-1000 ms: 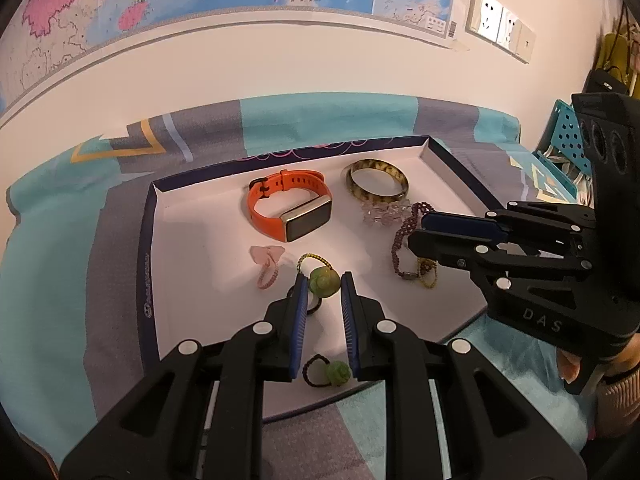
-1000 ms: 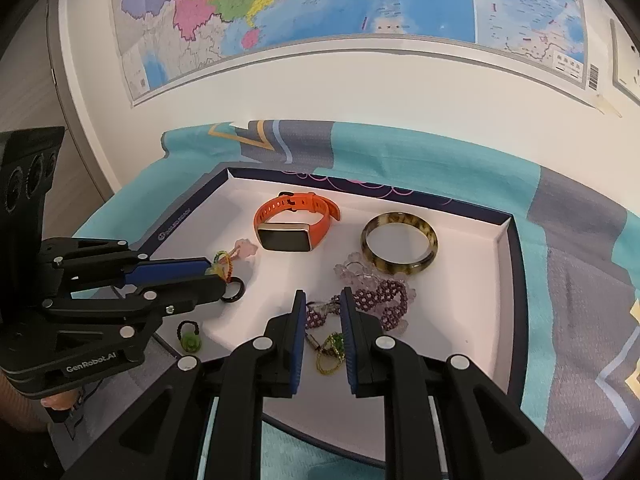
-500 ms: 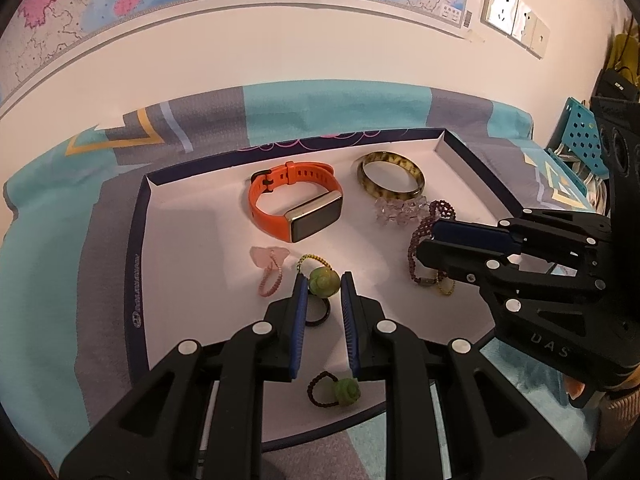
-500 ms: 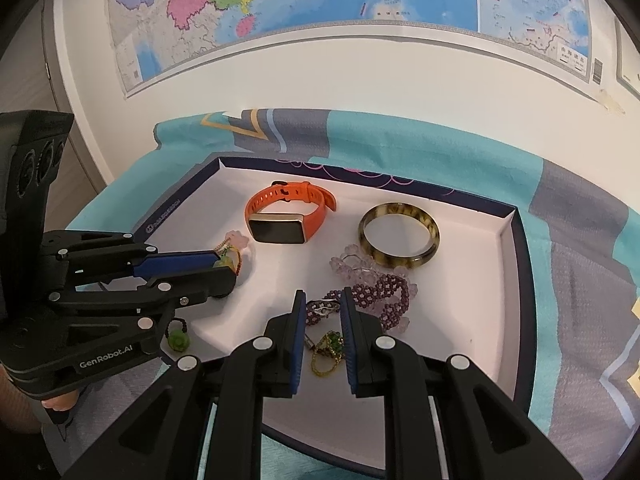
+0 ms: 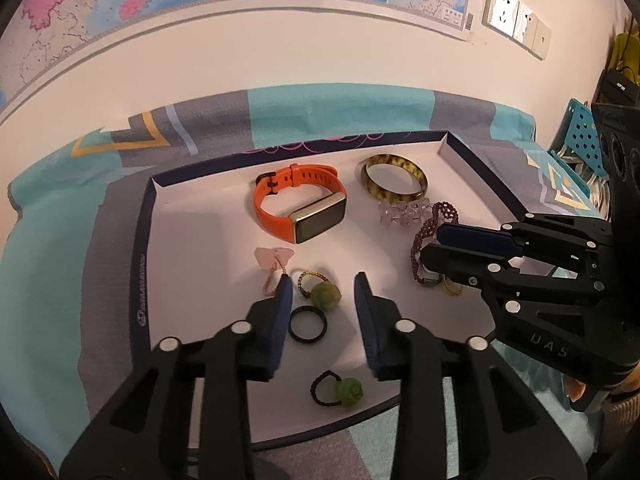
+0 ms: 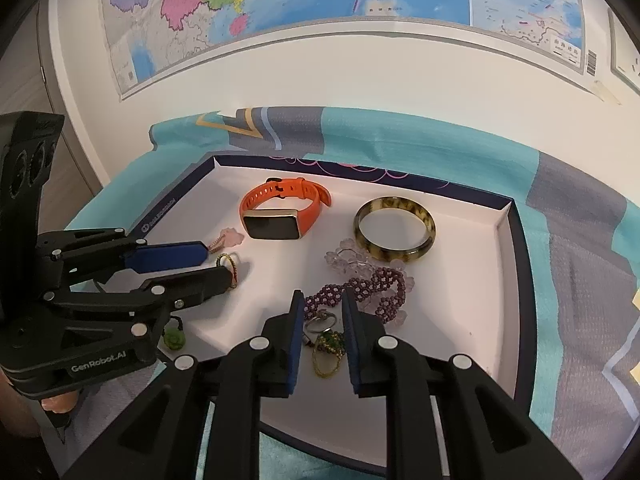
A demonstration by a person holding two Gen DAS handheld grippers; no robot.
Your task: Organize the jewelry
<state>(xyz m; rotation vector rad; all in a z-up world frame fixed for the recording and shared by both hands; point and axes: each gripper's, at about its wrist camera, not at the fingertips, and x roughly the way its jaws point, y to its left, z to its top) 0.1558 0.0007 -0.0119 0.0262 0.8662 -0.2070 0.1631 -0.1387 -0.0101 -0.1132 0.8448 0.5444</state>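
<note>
Left wrist view: our left gripper (image 5: 322, 286) has its fingers opening; the green bead ring (image 5: 320, 290) lies between them on the tray floor, and neither pad presses it, so it is let go.
Right wrist view: our right gripper (image 6: 320, 304) has its fingers opening slightly; we see a silver clasp (image 6: 318, 322) and a green-and-gold ring (image 6: 328, 350) in the gap, but we cannot tell whether the pads touch them.
Near the left fingers: a black ring (image 5: 308, 325) just beside the green bead ring, a pink charm (image 5: 274, 258) beyond, a second green bead on a dark loop (image 5: 340, 389) toward the tray's near rim.
Jewelry farther out: an orange watch (image 5: 298, 202), a mottled bangle (image 5: 394, 178), clear beads (image 5: 402, 212) and a purple beaded bracelet (image 6: 360, 292) tangled together.
Risk, left: we judge that withdrawing carelessly could snag the yellow loop on a finger and drag the bead onto the black ring.
Risk, right: the purple strand crosses the clasp, so a lift could pull the whole tangle.
Surface: a white tray (image 5: 188, 216) with dark rim, on a teal and grey cloth (image 5: 52, 240); what carries it is hidden.
Room: a wall map (image 6: 320, 0) and wall sockets (image 5: 516, 26).
</note>
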